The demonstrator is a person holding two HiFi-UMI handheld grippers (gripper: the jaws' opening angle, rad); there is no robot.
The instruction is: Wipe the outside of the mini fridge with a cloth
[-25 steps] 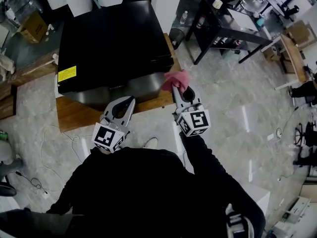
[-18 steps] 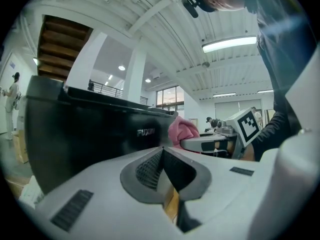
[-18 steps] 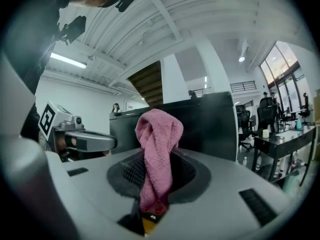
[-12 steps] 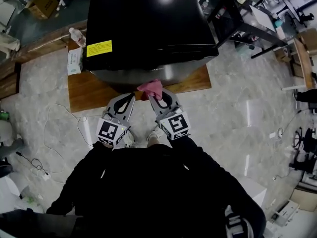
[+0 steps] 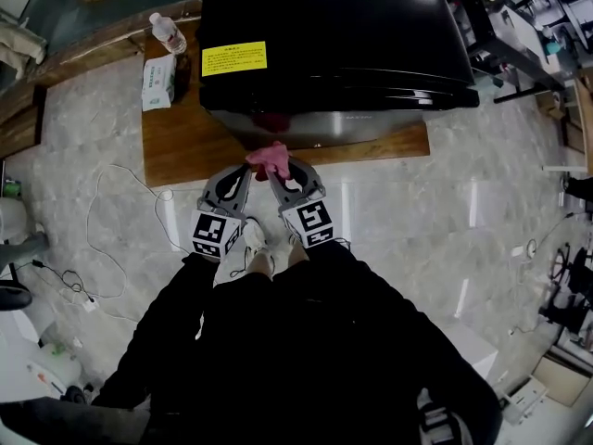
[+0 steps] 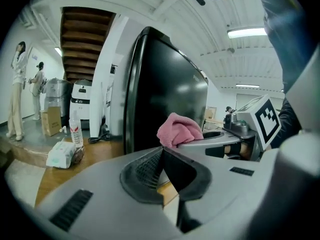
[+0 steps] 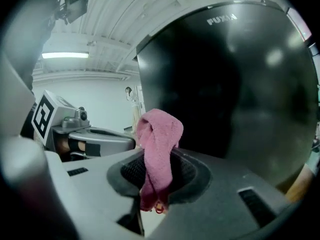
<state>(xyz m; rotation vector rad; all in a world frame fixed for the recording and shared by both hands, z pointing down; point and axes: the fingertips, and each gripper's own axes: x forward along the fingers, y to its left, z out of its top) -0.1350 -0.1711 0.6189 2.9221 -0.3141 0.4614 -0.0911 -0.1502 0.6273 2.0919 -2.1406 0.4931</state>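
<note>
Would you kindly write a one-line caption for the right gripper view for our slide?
Right gripper shut on a pink cloth, facing the glossy black front of the mini fridge.

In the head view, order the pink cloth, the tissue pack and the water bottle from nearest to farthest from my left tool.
From the left tool:
1. pink cloth, just to its right, in the right tool.
2. tissue pack, ahead and left, on the wooden platform.
3. water bottle, just beyond the tissue pack.
</note>
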